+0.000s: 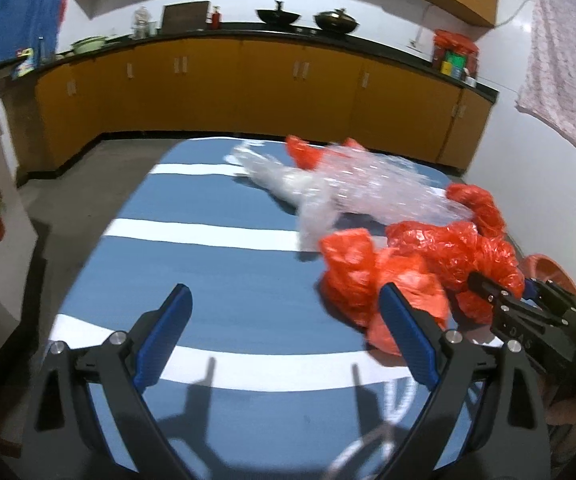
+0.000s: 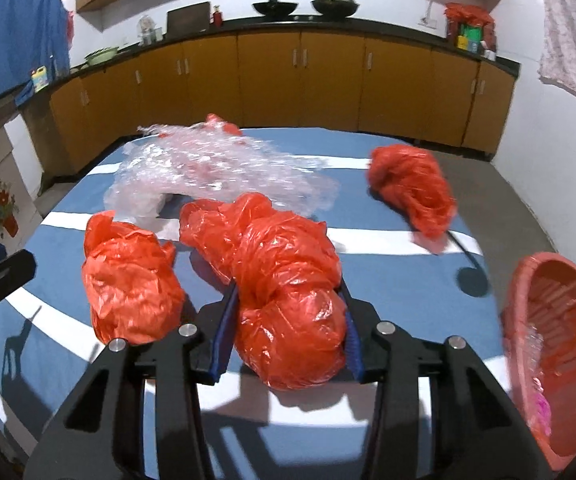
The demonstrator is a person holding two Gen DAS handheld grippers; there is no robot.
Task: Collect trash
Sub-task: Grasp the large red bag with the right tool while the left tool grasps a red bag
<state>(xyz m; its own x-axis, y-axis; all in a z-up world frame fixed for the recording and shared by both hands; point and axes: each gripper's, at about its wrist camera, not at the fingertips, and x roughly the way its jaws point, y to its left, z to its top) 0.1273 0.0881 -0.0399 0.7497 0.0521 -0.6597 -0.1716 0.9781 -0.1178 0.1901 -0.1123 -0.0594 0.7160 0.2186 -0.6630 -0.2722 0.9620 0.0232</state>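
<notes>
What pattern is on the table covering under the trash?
Blue with white stripes running across the table covering; it shows best in the left wrist view.

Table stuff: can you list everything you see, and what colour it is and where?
red plastic bags: four crumpled, red; one in the right gripper, one left of it, one far right, one behind the clear wrap
clear plastic wrap: one, see-through, far side of table
basket: one, red, at the table's right edge
table: one, blue with white stripes
woks: two, black, back counter
cabinets: yellow-brown, under counter
left gripper: open, nothing between its fingers
right gripper: shut on a red bag
</notes>
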